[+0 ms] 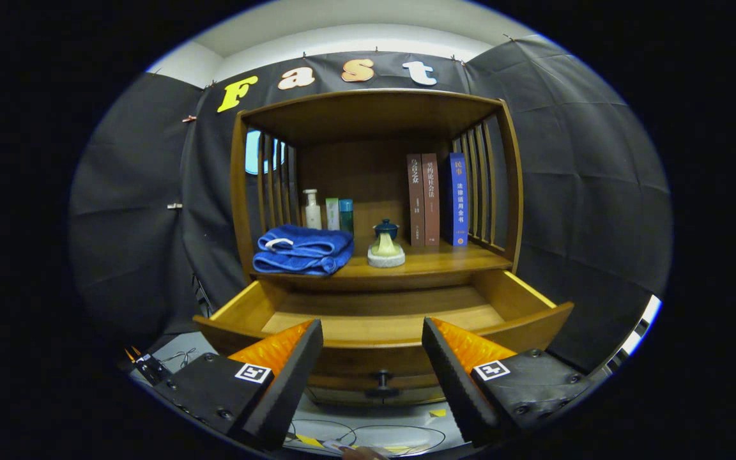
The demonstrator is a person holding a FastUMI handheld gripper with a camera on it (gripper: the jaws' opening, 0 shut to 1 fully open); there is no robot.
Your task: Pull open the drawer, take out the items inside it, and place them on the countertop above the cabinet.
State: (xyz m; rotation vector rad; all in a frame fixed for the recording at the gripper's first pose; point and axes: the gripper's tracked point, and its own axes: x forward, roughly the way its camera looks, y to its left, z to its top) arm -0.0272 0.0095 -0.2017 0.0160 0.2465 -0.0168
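Okay, my gripper (372,332) hangs released and empty just near the open drawer (381,332), whose visible floor looks bare, towel (303,250) and jar (386,244) up on the countertop (444,259).

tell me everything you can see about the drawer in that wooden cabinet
The drawer is pulled well out from under the cabinet's shelf, straight toward the gripper. It looks like warm brown wood, with paler inner walls and a pale floor. The visible part of its floor is bare; the curved front panel hides the nearest strip. A small dark knob sits at the middle of that front. The gripper's fingers are spread open just before the front panel, holding nothing, and whether they touch it cannot be told.
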